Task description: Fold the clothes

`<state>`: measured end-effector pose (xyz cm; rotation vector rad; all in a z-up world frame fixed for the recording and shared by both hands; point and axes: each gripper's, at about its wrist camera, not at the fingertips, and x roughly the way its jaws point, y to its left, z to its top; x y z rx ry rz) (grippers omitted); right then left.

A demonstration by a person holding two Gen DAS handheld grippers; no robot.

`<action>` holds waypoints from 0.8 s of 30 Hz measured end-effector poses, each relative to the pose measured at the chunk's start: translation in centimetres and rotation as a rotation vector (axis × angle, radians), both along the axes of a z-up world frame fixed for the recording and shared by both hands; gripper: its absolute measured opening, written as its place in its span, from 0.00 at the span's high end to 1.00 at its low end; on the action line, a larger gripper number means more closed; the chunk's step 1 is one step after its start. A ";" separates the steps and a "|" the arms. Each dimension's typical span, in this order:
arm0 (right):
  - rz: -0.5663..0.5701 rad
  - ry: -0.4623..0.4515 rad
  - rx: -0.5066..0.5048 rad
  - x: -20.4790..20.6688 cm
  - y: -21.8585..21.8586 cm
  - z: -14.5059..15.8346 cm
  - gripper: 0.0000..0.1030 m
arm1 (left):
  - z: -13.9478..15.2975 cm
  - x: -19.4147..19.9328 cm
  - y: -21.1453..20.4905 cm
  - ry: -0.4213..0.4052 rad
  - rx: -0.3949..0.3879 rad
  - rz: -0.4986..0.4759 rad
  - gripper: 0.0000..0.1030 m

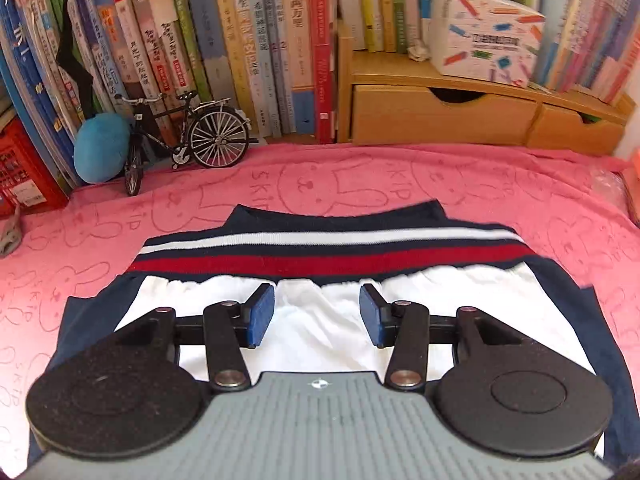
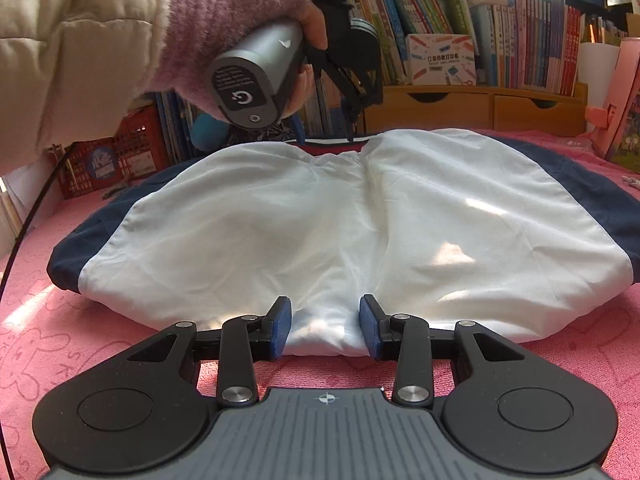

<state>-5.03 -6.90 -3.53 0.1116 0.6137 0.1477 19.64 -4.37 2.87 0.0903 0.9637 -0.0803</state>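
Two grippers work over one pair of shorts (image 2: 320, 224) that lies spread flat on the pink towel (image 1: 360, 176), white in the middle with navy side panels and a striped navy, white and red waistband (image 1: 320, 248). That waistband points toward the bookshelf (image 1: 248, 40) and the leg hems toward the person, while the long axis, as the garment is spread, runs left to right across the towel. Jaws on the left gripper (image 1: 317, 314) stand wide apart over the white cloth just below the waistband, holding nothing; in the right wrist view the person's hand (image 2: 240, 36) holds it aloft there. Right gripper (image 2: 325, 328) jaws are likewise wide, straddling the crotch edge at the near hem without closing on it. Several risks follow: a pinch here might catch only the top layer, so the fold would drag the layers apart; a pull from the centre seam alone might bunch the thin fabric; and the loose towel could ruck up with it.
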 end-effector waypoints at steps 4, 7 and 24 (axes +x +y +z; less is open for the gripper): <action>0.000 -0.001 0.001 0.1 0.0 0.0 0.62 | 0.8 -5.5 -0.5 0.035 0.015 -0.135 0.56; 0.004 -0.002 0.001 0.1 0.0 0.0 0.59 | 0.0 -8.6 -0.8 0.107 0.005 -0.195 0.56; -0.019 -0.003 0.003 0.5 -0.4 0.0 0.63 | -3.2 -10.4 -0.5 0.276 -0.024 -0.209 0.56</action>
